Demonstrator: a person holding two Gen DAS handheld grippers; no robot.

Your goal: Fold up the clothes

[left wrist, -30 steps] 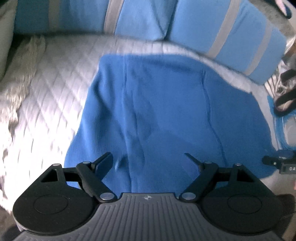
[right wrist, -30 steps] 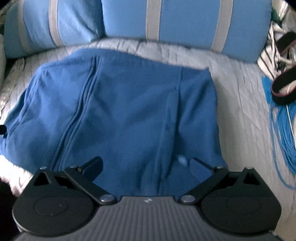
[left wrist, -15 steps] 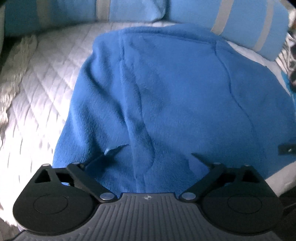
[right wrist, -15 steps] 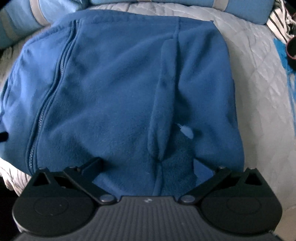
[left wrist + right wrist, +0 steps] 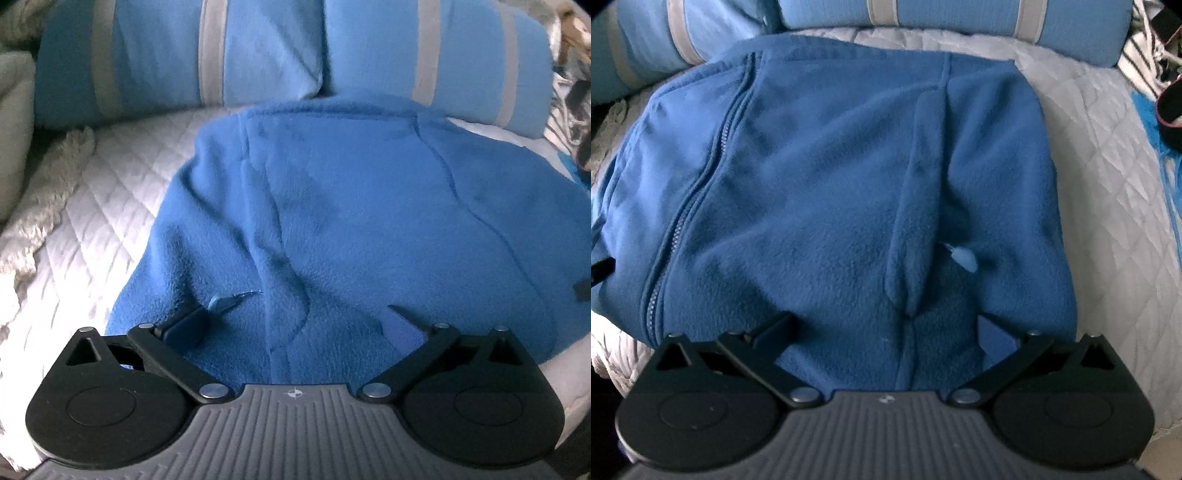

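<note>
You are working over a bed covered in a white quilted spread, with two light-blue cushions striped in grey lined up along its far edge. A blue fleece jacket lies spread across the middle of the bed, its far hem reaching the cushions and its near edge running under both of your tools. In the right wrist view the jacket shows its zipper running from far to near down the left part, and a raised fold standing up just right of the middle. A cream fringed throw lies along the bed's left edge. At the bed's right edge you have a tangle of thin blue cord and a dark strap on the spread, apart from the jacket.

Your left claw sits low over the jacket's near-left part with its fingers spread wide; nothing is caught between them, and the left fingertip presses into the fleece. Your right claw is likewise wide open and empty, its fingers straddling the near end of the raised fold. A small pale tab lies on the fleece just right of that fold.
</note>
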